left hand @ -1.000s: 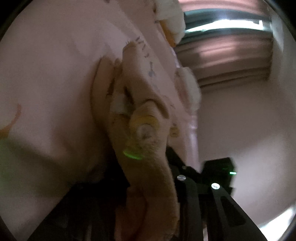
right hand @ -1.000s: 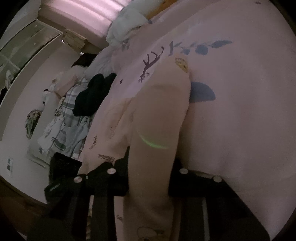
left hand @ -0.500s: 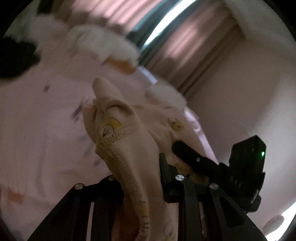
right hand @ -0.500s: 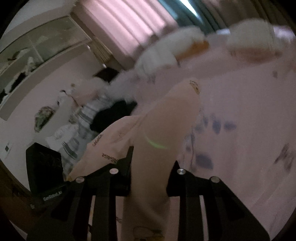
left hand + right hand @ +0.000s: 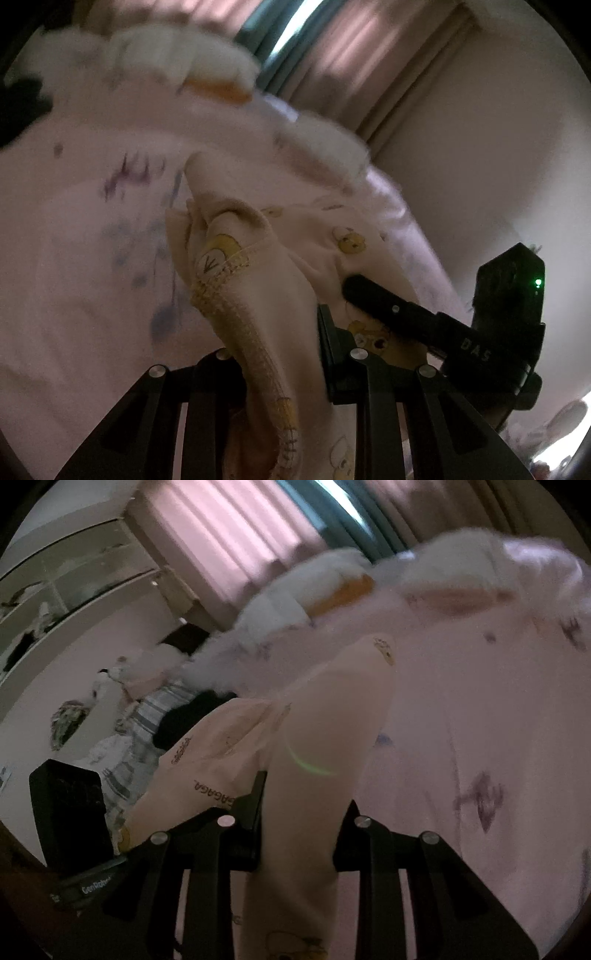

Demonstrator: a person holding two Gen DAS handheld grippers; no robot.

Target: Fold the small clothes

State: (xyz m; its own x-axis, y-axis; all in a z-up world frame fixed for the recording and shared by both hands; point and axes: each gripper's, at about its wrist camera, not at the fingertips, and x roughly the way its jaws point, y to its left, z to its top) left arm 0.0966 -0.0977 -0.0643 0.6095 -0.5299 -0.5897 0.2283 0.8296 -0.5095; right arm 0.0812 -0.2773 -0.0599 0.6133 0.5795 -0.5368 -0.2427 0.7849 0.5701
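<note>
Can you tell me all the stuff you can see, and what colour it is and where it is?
Small garment: one, pale peach with yellow cartoon prints, held up between both grippers over the bed.
Bedsheet: one, pink with purple and blue prints, under the garment.
Pillows: two, blurred, white and orange, at the far end of the bed.
Curtains: pink with a teal strip, behind the bed.
Clothes pile: one heap, striped, white and black, left of the bed in the right wrist view.
Shelves: pale, on the left wall.
Left gripper: one, black, shut on the garment's hem.
Right gripper: one, black, shut on the garment.
</note>
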